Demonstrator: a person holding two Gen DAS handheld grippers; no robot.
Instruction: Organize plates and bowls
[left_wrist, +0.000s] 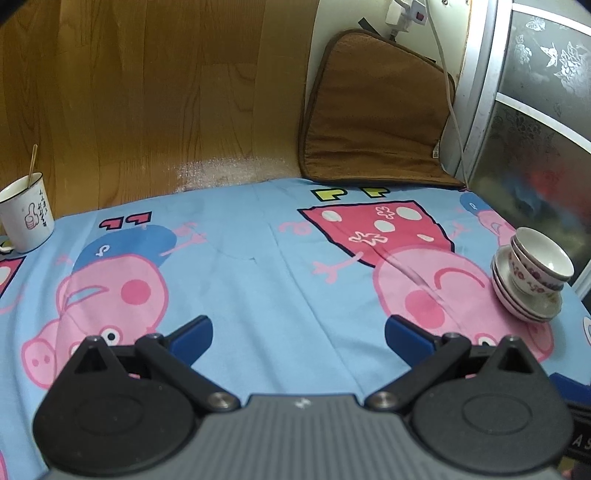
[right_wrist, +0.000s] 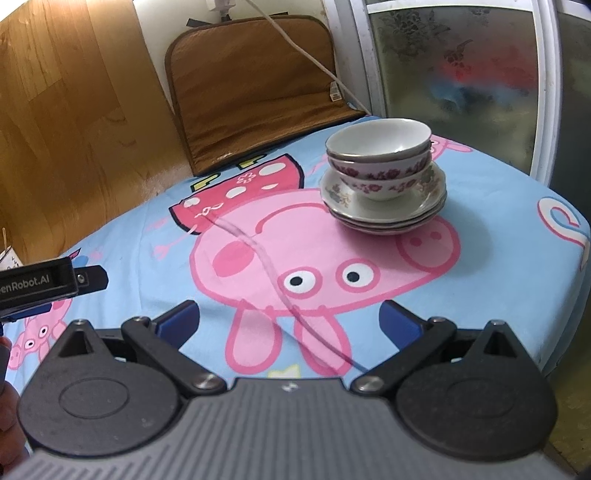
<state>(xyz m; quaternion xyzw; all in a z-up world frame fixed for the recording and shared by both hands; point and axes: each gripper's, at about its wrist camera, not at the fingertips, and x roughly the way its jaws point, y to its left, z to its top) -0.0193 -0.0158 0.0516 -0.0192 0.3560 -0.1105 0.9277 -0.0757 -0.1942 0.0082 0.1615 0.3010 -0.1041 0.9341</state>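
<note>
A stack of floral bowls (right_wrist: 380, 158) sits nested on a stack of white plates (right_wrist: 388, 210) at the far right of the cloth-covered table. In the left wrist view the same bowls (left_wrist: 539, 262) and plates (left_wrist: 524, 299) stand at the right edge. My left gripper (left_wrist: 297, 332) is open over the blue cartoon cloth, well left of the stack, with nothing between its fingers. My right gripper (right_wrist: 290, 321) is open too, empty, a little in front of the stack. The left gripper's body (right_wrist: 40, 284) shows at the left of the right wrist view.
A white mug (left_wrist: 26, 218) with a stick in it stands at the table's far left. A brown cushion (left_wrist: 373, 114) leans against the wall behind. A frosted glass door (right_wrist: 461, 74) borders the right side. The table edge (right_wrist: 569, 258) curves close to the plates.
</note>
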